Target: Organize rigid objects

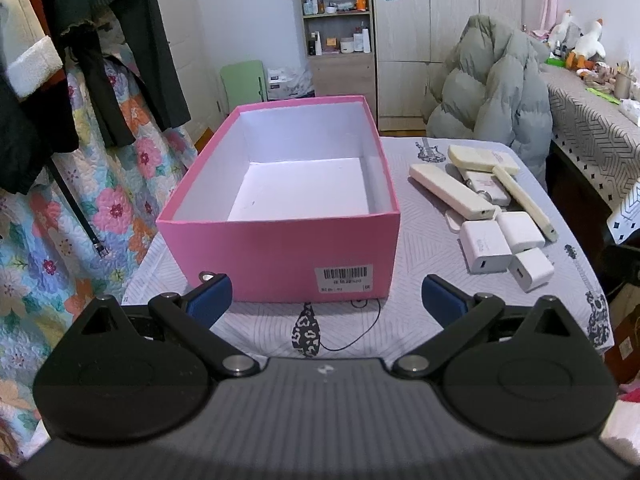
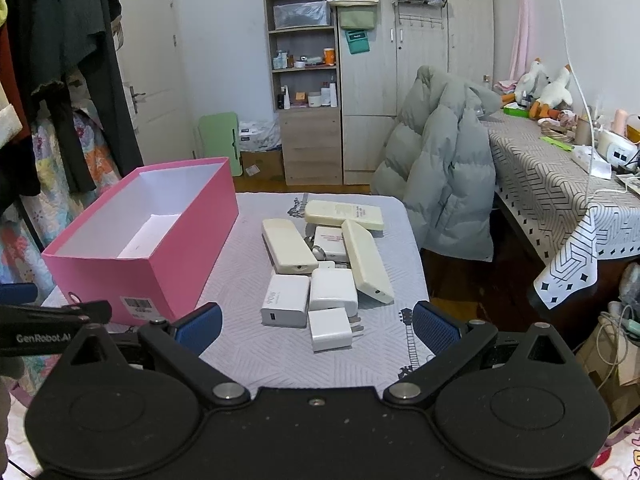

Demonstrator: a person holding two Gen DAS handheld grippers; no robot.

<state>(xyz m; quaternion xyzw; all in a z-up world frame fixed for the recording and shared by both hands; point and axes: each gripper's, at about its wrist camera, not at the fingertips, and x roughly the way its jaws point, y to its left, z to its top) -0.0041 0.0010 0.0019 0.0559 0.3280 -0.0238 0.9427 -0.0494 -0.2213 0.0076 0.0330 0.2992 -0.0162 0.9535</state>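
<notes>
White chargers [image 2: 312, 304] and cream power banks [image 2: 289, 246] beside pink box [image 2: 160, 248].

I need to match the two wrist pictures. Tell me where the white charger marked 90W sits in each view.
Left wrist: the 90W charger lies right of centre, right of the pink box.
Right wrist: it lies at centre, ahead of the open right gripper.
Shared landmark: the pink box.
</notes>
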